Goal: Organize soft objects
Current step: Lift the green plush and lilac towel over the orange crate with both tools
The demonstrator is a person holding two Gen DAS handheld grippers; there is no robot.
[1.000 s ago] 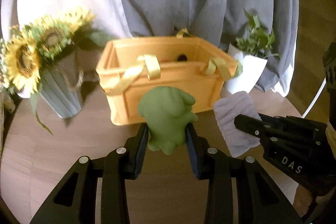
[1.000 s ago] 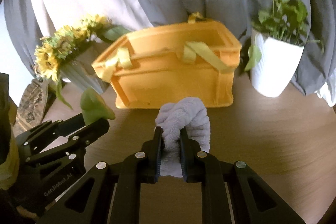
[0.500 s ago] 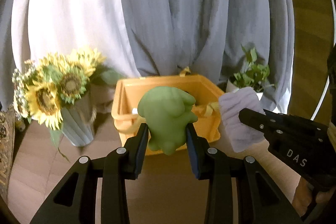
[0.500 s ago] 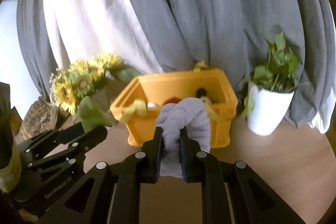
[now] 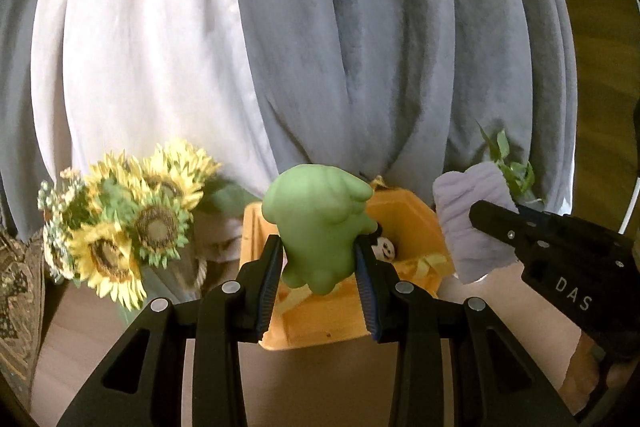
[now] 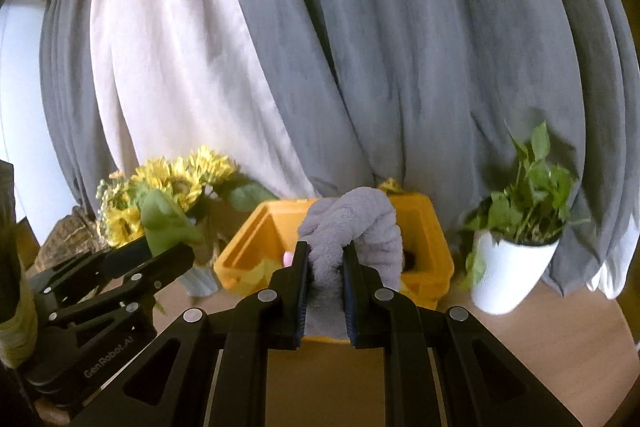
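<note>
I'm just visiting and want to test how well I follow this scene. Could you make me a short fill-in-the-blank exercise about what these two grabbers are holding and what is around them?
1. The left gripper is shut on a soft toy coloured ____.
2. The right gripper pinches a fluffy lilac-grey ____.
3. Both items are held near an open crate coloured ____.
4. The white pot holds a leafy ____.

Missing words: green; towel; yellow; plant

We hold our left gripper (image 5: 318,267) clamped part-open and our right gripper (image 6: 325,269) pinched tight, side by side, angled slightly down.
</note>
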